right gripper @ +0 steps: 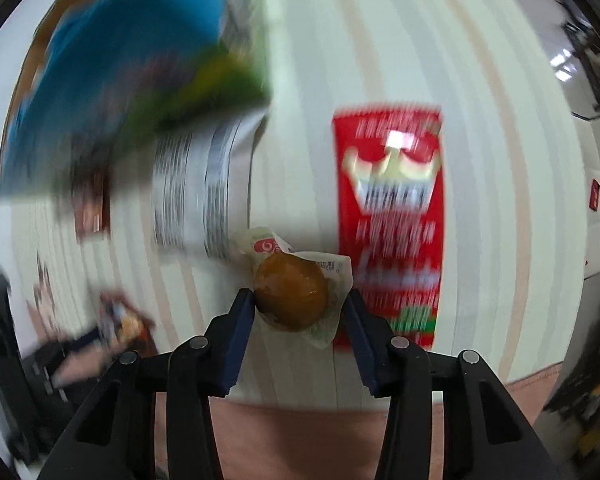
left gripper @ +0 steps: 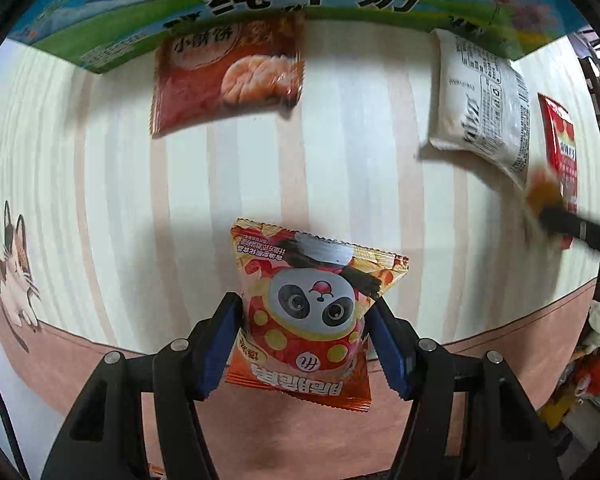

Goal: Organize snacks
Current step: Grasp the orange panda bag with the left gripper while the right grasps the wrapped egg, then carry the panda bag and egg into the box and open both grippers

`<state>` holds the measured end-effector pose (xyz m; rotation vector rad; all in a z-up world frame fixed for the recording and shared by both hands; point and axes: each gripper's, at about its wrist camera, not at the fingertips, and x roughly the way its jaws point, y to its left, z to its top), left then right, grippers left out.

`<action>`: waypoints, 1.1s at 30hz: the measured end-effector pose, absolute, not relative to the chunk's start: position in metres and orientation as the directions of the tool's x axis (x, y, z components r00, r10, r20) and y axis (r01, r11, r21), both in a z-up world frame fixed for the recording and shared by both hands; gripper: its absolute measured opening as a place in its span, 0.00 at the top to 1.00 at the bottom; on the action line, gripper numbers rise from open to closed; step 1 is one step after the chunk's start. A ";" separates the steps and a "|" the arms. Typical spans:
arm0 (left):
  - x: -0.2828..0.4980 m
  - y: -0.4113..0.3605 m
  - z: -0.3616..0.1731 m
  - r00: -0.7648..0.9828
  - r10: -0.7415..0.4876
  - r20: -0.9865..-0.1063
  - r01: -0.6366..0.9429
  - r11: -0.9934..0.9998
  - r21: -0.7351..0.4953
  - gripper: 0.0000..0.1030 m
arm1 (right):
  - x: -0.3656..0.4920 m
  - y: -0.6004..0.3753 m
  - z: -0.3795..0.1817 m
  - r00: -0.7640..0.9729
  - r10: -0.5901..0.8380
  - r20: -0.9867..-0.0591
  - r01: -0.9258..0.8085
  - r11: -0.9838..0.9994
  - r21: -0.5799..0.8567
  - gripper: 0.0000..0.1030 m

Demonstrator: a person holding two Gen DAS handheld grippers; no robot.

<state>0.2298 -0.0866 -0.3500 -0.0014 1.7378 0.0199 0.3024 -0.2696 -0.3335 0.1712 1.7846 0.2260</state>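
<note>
Left wrist view: left tool [left gripper: 304, 336] clamps the panda snack bag [left gripper: 312, 312] mid-body above the striped counter [left gripper: 340, 168]; puffy, light, crinkly film, likely slippery, so grip the middle gently. Right wrist view, blurred: right tool [right gripper: 300, 316] pinches a wrapped brown bun [right gripper: 292, 294]; soft, squashable, hold it lightly across the sides.

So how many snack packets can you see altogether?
5. The panda packet is in the left gripper, the brown wrapped snack in the right gripper. The pastry packet, white packet and red packet lie on the table. The box may hide more.
</note>
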 end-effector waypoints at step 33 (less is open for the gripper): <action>0.208 -0.089 -0.345 -0.102 0.006 -0.995 -0.040 0.999 0.010 0.52 | 0.262 -0.242 -0.335 -0.181 0.195 -0.964 0.035 0.981 0.191 0.52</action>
